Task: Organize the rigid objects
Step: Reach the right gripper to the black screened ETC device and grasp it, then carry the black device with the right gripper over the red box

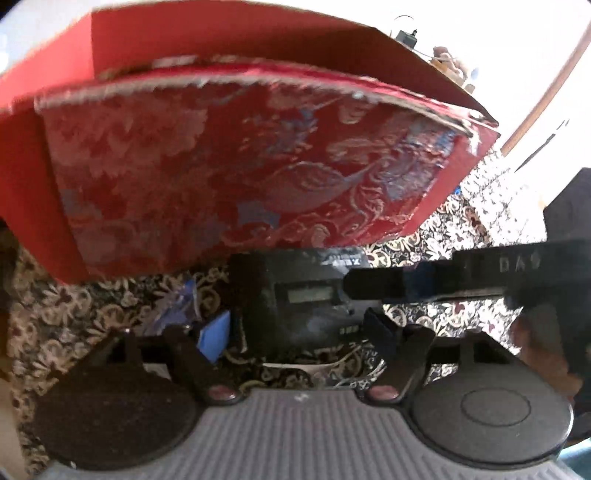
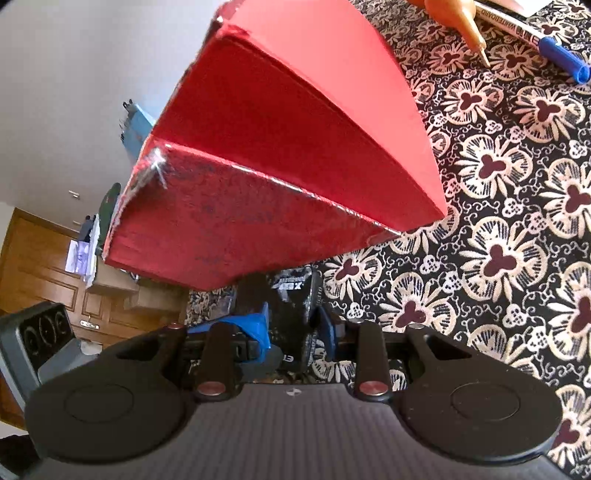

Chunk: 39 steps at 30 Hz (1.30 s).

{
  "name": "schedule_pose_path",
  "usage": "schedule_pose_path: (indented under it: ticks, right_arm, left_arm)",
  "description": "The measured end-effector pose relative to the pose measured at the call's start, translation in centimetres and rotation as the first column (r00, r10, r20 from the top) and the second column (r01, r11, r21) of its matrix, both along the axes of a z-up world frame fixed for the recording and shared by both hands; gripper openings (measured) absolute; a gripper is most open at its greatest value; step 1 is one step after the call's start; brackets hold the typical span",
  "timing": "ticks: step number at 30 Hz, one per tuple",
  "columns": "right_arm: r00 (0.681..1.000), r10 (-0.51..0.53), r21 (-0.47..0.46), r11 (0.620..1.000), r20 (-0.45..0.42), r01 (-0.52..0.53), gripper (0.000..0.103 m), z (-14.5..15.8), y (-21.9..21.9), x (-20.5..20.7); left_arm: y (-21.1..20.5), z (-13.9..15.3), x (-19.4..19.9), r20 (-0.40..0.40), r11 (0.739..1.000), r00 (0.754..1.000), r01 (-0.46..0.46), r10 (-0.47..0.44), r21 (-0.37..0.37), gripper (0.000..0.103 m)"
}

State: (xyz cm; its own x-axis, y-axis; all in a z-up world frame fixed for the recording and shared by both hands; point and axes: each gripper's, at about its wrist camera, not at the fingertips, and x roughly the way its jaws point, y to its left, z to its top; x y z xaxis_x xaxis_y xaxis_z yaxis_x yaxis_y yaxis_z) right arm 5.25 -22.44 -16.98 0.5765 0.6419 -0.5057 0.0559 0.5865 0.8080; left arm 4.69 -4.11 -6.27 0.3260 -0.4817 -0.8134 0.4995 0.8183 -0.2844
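A black calculator-like device with a small grey display sits between the pads of my left gripper, which is shut on it. The same black device is also clamped between the blue pads of my right gripper. Directly ahead stands a red box with a floral brocade face; in the right wrist view the box shows plain red sides. The right gripper's body reaches in from the right in the left wrist view.
The surface is a black cloth with cream and maroon flowers. A blue-capped whiteboard marker and an orange nozzle bottle lie at the far right. A grey device with dials and wooden doors are at the left.
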Motion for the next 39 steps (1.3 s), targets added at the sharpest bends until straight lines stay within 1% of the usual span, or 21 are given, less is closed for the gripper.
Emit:
schedule_pose_path:
  ticks: [1, 2, 4, 6, 7, 9, 10, 11, 13, 14, 16, 18, 22, 24, 29, 32, 35, 39]
  right_arm:
    - [1.000, -0.006, 0.007, 1.000, 0.002, 0.005, 0.014, -0.1, 0.0, 0.1]
    - [1.000, -0.014, 0.013, 1.000, 0.002, 0.014, 0.014, -0.2, -0.1, 0.1]
    - [1.000, -0.016, 0.014, 1.000, 0.005, 0.016, 0.014, -0.3, -0.3, 0.1]
    - [1.000, 0.000, -0.005, 1.000, 0.018, 0.000, 0.013, -0.1, -0.2, 0.2]
    - [1.000, 0.007, -0.017, 1.000, 0.023, -0.007, 0.012, 0.0, -0.3, 0.1]
    - [1.000, 0.014, -0.027, 1.000, 0.027, -0.014, 0.011, 0.0, -0.4, -0.2]
    - [1.000, 0.010, -0.031, 0.999, 0.028, -0.009, 0.011, 0.0, -0.7, -0.5]
    - [1.000, 0.003, -0.033, 0.999, 0.027, -0.002, 0.011, 0.1, -1.0, -0.8]
    - [1.000, -0.018, -0.023, 1.000, 0.018, 0.019, 0.011, -0.1, -2.0, -1.3]
    - [0.999, -0.030, -0.019, 0.999, 0.013, 0.031, 0.011, -0.1, -2.5, -1.6]
    - [0.999, -0.049, -0.022, 0.999, 0.013, 0.049, 0.011, 0.0, -3.5, -2.2]
    - [0.997, -0.075, -0.024, 0.997, 0.019, 0.075, 0.011, 0.4, -4.7, -3.3]
    - [0.989, -0.145, -0.010, 0.989, 0.022, 0.145, 0.011, 0.8, -7.3, -5.6]
    - [0.982, -0.188, 0.000, 0.982, 0.026, 0.188, 0.011, 1.3, -8.4, -6.9]
    - [0.955, -0.281, -0.019, 0.959, 0.099, 0.284, 0.011, 4.1, -10.6, -10.0]
    - [0.932, -0.321, -0.031, 0.943, 0.167, 0.330, 0.011, 6.5, -11.6, -10.5]
    - [0.913, -0.329, -0.033, 0.937, 0.242, 0.347, 0.011, 8.6, -12.1, -9.9]
    - [0.892, -0.296, -0.037, 0.944, 0.341, 0.327, 0.011, 11.4, -11.7, -7.6]
  left_arm:
    - [0.0, 0.0, 0.0, 0.010, 1.000, 1.000, -0.002, 0.002, -0.002, 0.081]
    - [-0.2, -0.1, -0.1, 0.022, 1.000, 1.000, 0.007, -0.007, 0.009, 0.086]
    - [-1.0, -0.2, -0.7, 0.053, 0.999, 0.998, 0.026, -0.028, 0.043, 0.090]
    - [-1.3, -0.2, -1.0, 0.066, 0.999, 0.998, 0.016, -0.019, 0.049, 0.090]
    - [-1.4, -0.1, -1.1, 0.072, 0.999, 0.997, 0.017, -0.020, 0.050, 0.087]
    - [-1.4, 0.2, -1.3, 0.086, 0.998, 0.996, 0.019, -0.024, 0.056, 0.079]
    - [-1.4, 0.5, -1.7, 0.092, 0.998, 0.995, 0.022, -0.027, 0.058, 0.072]
    - [-1.6, 0.8, -1.7, 0.093, 0.998, 0.995, 0.031, -0.036, 0.054, 0.061]
    - [-1.7, 1.5, -1.7, 0.090, 0.998, 0.994, 0.056, -0.059, 0.037, 0.050]
    - [-2.1, 1.7, -1.9, 0.099, 0.997, 0.993, 0.066, -0.070, 0.043, 0.047]
    - [-3.3, 2.2, -2.5, 0.126, 0.994, 0.987, 0.093, -0.099, 0.057, 0.044]
    - [-4.5, 2.6, -3.0, 0.144, 0.991, 0.982, 0.116, -0.124, 0.063, 0.044]
    - [-6.8, 3.6, -3.8, 0.150, 0.983, 0.972, 0.177, -0.181, 0.037, 0.044]
    - [-8.1, 4.3, -4.3, 0.164, 0.976, 0.962, 0.215, -0.217, 0.030, 0.044]
    - [-10.9, 7.2, -5.5, 0.230, 0.952, 0.927, 0.305, -0.296, -0.006, 0.044]
    - [-12.1, 9.0, -5.9, 0.283, 0.940, 0.905, 0.340, -0.317, -0.034, 0.044]
    - [-13.0, 11.0, -5.9, 0.352, 0.936, 0.883, 0.348, -0.310, -0.049, 0.044]
    - [-12.7, 14.0, -4.2, 0.444, 0.945, 0.859, 0.318, -0.255, -0.072, 0.044]
